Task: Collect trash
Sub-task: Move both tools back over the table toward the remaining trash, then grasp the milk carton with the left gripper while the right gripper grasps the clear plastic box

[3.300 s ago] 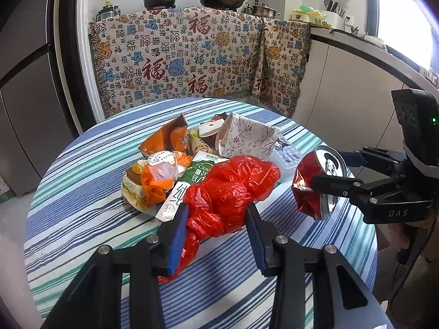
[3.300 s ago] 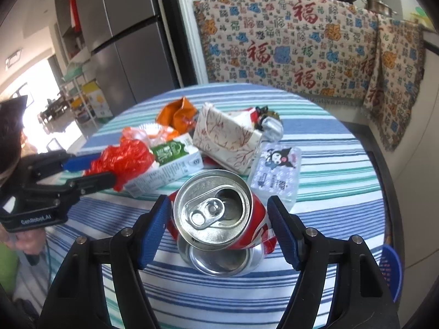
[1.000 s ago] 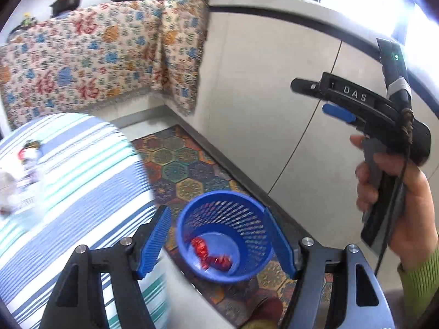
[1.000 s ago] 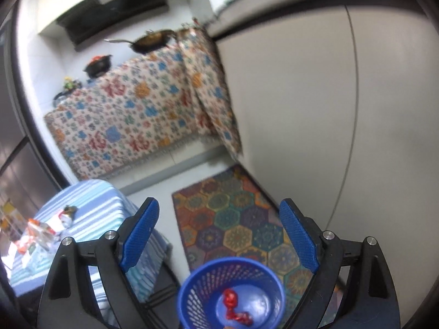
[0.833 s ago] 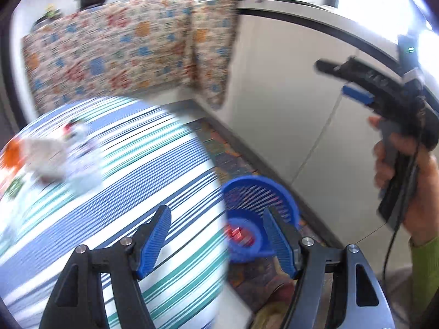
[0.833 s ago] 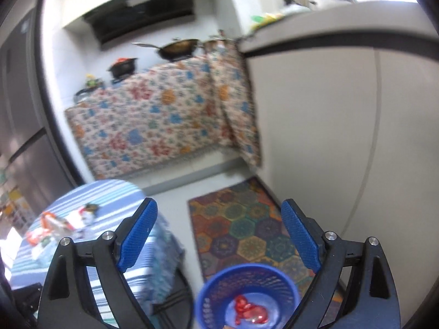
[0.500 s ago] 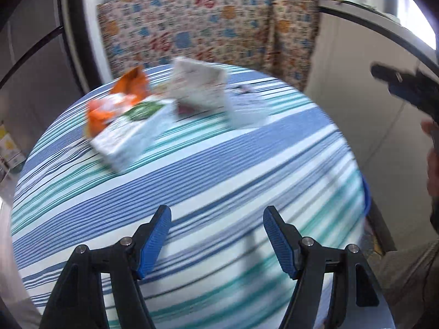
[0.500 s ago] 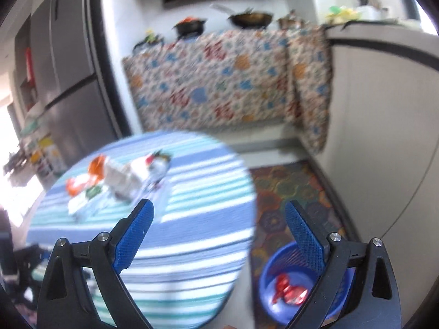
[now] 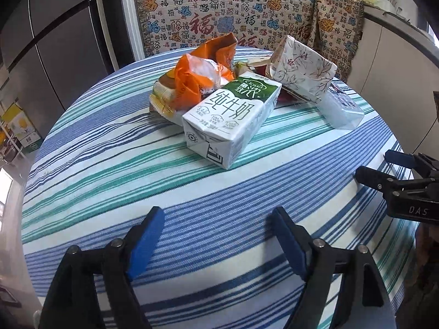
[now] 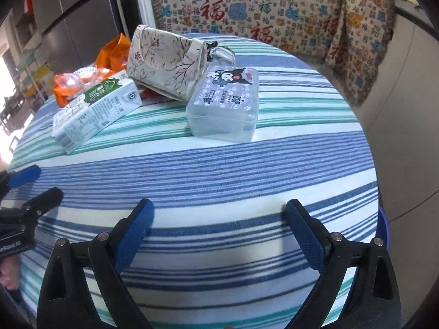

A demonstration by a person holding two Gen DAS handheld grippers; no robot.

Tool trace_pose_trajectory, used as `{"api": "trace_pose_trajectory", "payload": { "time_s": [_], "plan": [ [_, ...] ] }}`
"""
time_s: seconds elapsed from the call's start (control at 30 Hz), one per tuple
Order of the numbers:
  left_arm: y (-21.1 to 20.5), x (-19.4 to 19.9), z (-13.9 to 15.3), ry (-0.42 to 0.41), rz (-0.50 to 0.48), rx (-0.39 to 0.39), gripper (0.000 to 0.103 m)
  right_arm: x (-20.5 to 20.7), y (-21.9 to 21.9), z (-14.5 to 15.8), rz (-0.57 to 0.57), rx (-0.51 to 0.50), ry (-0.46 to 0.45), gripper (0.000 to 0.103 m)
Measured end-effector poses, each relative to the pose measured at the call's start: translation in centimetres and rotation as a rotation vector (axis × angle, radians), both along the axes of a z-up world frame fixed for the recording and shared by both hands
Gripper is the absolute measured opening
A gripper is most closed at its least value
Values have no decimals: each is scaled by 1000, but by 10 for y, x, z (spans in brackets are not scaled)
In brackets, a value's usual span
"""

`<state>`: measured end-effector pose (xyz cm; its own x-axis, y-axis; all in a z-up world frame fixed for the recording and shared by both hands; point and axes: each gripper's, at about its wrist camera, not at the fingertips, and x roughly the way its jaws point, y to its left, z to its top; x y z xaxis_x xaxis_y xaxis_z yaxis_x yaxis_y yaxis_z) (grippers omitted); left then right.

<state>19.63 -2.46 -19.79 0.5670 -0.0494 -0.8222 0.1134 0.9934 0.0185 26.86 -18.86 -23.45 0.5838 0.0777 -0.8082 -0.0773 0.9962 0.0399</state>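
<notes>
A pile of trash lies at the far side of the round striped table (image 9: 137, 170): a green and white milk carton (image 9: 233, 115) (image 10: 96, 109), orange wrappers (image 9: 197, 74) (image 10: 79, 82), a floral tissue box (image 9: 301, 68) (image 10: 167, 60) and a clear plastic box with a cartoon label (image 10: 227, 104) (image 9: 340, 109). My left gripper (image 9: 216, 233) is open and empty over the near table, short of the carton. My right gripper (image 10: 219, 224) is open and empty over the near table, short of the clear box; it also shows in the left wrist view (image 9: 384, 167).
A patterned cloth (image 9: 247, 8) hangs over the counter behind the table. A grey fridge (image 9: 55, 41) stands at the left. White cabinets (image 9: 397, 63) run along the right. The rim of the blue bin (image 10: 382, 227) shows past the table's right edge.
Both grippers dropped the red bag and the crushed can into the blue bin and swung back from it. They are now empty over the table, facing the pile.
</notes>
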Motion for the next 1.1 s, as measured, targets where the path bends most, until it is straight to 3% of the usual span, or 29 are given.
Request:
{"api": "trace_pose_trajectory", "payload": {
  "time_s": [0.1, 0.33, 0.57, 0.7, 0.83, 0.93, 1.1],
  "plan": [
    [6, 14, -4, 8, 8, -3, 103, 11, 0, -1, -17, 5, 2, 101],
    [13, 46, -6, 7, -5, -5, 103, 32, -7, -2, -35, 1, 1, 103],
    [12, 46, -7, 6, 0, -3, 103, 49, -13, -3, -41, 2, 2, 103],
    [13, 63, -6, 12, -52, -7, 103, 63, -18, -3, -53, 4, 2, 103],
    [15, 66, -3, -12, -59, -57, 103, 67, -19, -2, -58, 11, -3, 102],
    [17, 63, 5, -69, -57, -77, 103, 66, -21, 2, -51, 50, -32, 96],
    [14, 63, 8, -87, -75, -86, 102, 63, -18, 7, -52, 83, -71, 88]
  ]
}}
